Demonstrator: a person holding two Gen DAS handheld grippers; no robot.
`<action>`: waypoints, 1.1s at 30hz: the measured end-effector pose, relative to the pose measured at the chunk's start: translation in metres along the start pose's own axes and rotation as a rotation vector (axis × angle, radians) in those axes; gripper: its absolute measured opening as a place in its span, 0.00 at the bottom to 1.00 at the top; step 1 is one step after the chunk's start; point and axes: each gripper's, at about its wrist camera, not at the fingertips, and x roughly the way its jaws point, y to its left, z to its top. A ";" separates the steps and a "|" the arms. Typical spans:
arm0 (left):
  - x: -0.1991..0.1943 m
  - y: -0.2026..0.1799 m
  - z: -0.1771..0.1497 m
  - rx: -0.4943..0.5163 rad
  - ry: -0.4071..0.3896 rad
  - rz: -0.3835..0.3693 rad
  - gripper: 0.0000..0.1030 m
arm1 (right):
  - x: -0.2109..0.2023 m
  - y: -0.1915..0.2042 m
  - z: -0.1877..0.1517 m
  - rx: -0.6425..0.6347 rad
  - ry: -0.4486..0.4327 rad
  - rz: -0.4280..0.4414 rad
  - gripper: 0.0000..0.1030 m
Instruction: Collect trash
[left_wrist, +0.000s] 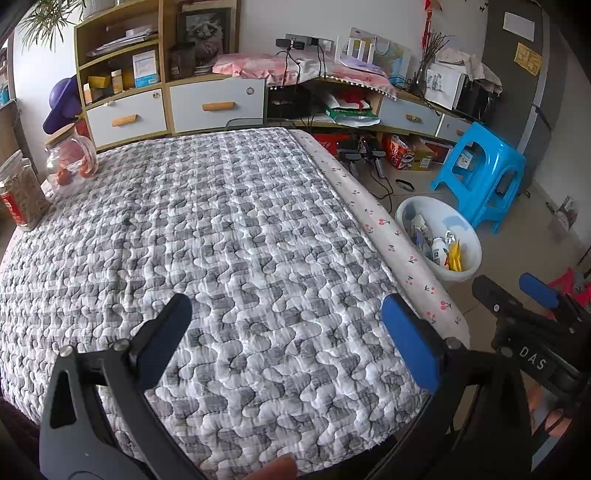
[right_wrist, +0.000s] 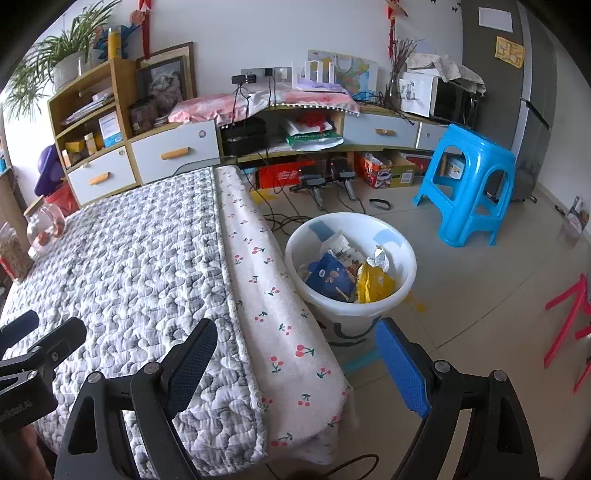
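A white plastic bin (right_wrist: 354, 319) stands on the floor just right of the table. It holds trash: a blue packet (right_wrist: 328, 275), a yellow packet (right_wrist: 373, 286) and crumpled foil (right_wrist: 380, 256). The left wrist view shows the same bin (left_wrist: 428, 199) with a small white bottle (left_wrist: 439, 247) inside. My left gripper (left_wrist: 284, 332) is open over the grey quilted tablecloth (left_wrist: 240, 229), nothing between its fingers. My right gripper (right_wrist: 299, 363) is open at the table's cherry-print edge (right_wrist: 273, 295), short of the bin and holding nothing. I see no loose trash on the quilt.
Two glass jars (left_wrist: 70, 158) (left_wrist: 22, 192) stand at the table's far left corner. A blue plastic stool (right_wrist: 469, 184) is beyond the bin, with cables (right_wrist: 317, 199) and boxes on the floor behind. Cabinets with drawers (left_wrist: 218, 107) line the wall. A red frame (right_wrist: 565, 321) lies at the right.
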 end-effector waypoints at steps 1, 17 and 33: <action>0.000 0.000 0.000 0.000 0.001 -0.001 0.99 | 0.000 0.000 0.000 0.000 0.002 0.002 0.86; -0.001 0.000 0.000 -0.001 0.003 -0.001 0.99 | 0.001 0.004 0.000 -0.006 0.008 0.002 0.86; 0.000 0.000 -0.002 -0.006 0.003 0.012 0.99 | 0.000 0.005 0.000 -0.007 0.005 0.006 0.86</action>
